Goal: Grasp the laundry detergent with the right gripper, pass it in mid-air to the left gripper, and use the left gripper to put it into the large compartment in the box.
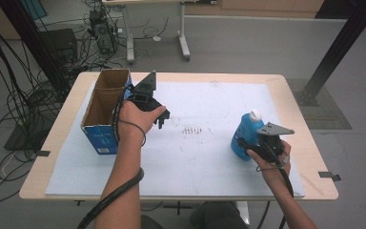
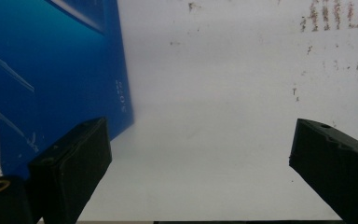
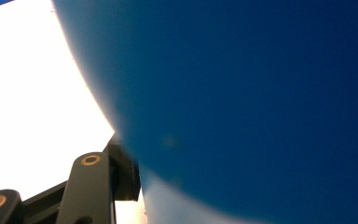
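Observation:
A blue bottle (image 1: pixel 244 136) with a white cap (image 1: pixel 255 114) stands upright at the right of the white mat (image 1: pixel 205 167). My right gripper (image 1: pixel 249 145) is shut on its lower body from the near right side. In the right gripper view the bottle's blue wall (image 3: pixel 242 102) presses against my left finger (image 3: pixel 123 175); the other finger is hidden behind it. An open-topped blue cardboard box (image 1: pixel 104 112) sits at the mat's left edge. My left gripper (image 1: pixel 161 118) hovers just to the right of the box, open, with only bare mat between its fingers (image 2: pixel 74 158).
Brown stain marks (image 1: pixel 193 131) dot the middle of the mat. The wooden table's rim (image 1: pixel 181 194) runs around the mat. A black post (image 1: pixel 338 47) rises at the far right, and cables (image 1: pixel 24 95) and equipment crowd the floor at the left.

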`<state>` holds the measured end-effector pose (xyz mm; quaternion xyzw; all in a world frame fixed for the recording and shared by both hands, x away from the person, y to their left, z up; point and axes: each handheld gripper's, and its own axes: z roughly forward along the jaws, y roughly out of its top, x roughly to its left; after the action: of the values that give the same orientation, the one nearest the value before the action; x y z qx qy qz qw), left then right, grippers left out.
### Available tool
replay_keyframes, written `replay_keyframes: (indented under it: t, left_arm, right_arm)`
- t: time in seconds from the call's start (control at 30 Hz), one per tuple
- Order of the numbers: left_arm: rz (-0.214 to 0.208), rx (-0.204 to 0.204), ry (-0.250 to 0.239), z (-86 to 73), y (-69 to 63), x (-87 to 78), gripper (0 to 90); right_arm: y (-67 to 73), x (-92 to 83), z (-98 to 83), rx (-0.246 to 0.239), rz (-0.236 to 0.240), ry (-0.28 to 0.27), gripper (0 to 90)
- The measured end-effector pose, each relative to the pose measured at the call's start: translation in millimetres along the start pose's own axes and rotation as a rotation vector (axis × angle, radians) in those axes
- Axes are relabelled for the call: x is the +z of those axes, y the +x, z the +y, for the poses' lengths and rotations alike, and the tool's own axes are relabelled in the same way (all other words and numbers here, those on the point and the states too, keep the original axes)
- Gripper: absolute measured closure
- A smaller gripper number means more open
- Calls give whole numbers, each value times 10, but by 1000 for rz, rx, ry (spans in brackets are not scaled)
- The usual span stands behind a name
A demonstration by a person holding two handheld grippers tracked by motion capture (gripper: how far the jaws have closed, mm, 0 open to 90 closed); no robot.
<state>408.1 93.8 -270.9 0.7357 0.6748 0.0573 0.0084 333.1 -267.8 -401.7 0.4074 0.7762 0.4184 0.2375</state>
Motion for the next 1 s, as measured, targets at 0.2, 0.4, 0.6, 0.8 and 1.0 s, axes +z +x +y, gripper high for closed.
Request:
replay_keyframes:
  t: [0.2,0.4,0.6,0.8,1.0]
  left_arm:
    - [1,-2,-3,-8,2,-11,60]
    - [3,1,-4,-11,0,-28,59]
    - [4,1,-4,-11,2,-40,59]
    - [4,1,-7,-11,-7,-50,60]
    - [6,1,-7,-15,-13,-49,59]
  right_arm:
    - [0,0,-3,1,-1,-3,419]
    - [0,0,-2,3,-2,-3,419]
    - [0,0,-2,4,-2,-2,419]
    - [-2,0,-3,7,0,-3,421]
    - [-2,0,-2,10,0,-3,424]
